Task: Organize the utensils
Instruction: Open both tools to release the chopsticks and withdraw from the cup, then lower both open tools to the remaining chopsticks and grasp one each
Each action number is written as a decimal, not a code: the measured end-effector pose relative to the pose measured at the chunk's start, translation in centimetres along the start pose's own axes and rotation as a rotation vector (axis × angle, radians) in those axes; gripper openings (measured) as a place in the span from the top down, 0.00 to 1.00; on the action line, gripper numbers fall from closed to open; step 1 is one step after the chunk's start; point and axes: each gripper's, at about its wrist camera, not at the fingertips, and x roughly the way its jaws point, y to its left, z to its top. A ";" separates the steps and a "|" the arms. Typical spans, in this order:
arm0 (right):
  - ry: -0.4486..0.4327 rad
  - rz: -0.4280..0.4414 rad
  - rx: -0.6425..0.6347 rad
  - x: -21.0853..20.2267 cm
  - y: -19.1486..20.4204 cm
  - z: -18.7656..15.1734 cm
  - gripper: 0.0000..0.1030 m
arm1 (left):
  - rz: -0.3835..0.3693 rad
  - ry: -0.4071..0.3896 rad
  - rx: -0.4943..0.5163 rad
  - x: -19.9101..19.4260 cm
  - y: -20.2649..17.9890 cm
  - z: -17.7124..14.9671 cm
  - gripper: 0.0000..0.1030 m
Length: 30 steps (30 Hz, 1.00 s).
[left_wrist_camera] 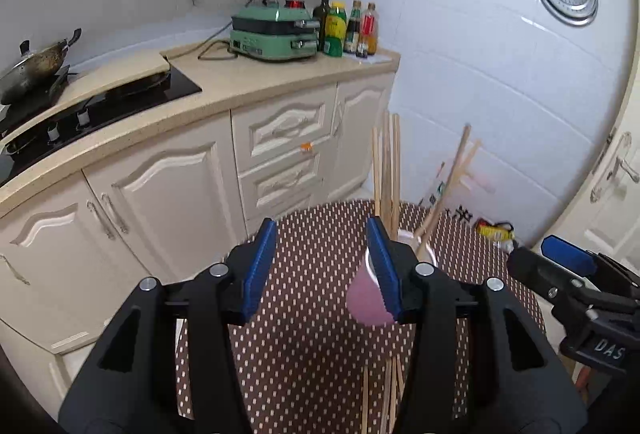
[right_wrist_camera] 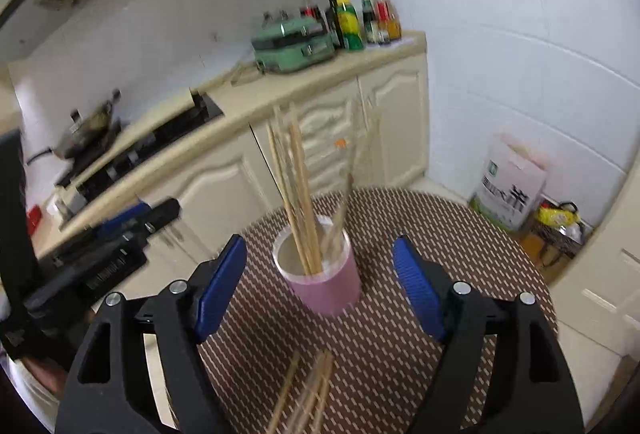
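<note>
A pink cup (right_wrist_camera: 326,284) with a white inside stands on the round table with a brown dotted cloth (right_wrist_camera: 400,354). Several wooden chopsticks (right_wrist_camera: 298,194) stand in it. More chopsticks (right_wrist_camera: 308,390) lie loose on the cloth nearer to me. My right gripper (right_wrist_camera: 320,286) is open, its blue pads on either side of the cup and a little short of it. My left gripper (left_wrist_camera: 322,266) is open and empty; the cup (left_wrist_camera: 366,298) shows partly behind its right pad (left_wrist_camera: 384,270), with chopsticks (left_wrist_camera: 386,170) sticking up. The right gripper (left_wrist_camera: 568,266) shows at the right edge.
Cream kitchen cabinets and a counter (left_wrist_camera: 240,90) run behind the table, with a hob, a wok (left_wrist_camera: 36,66), a green appliance (left_wrist_camera: 272,34) and several bottles (left_wrist_camera: 348,28). A rice bag (right_wrist_camera: 508,190) and a yellow bag (right_wrist_camera: 558,216) sit on the floor by the tiled wall.
</note>
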 end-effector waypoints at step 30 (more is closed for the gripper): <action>0.470 -0.068 -0.099 9.0 -0.6 -16.5 0.44 | -0.072 0.432 0.154 6.8 -1.6 -16.3 0.54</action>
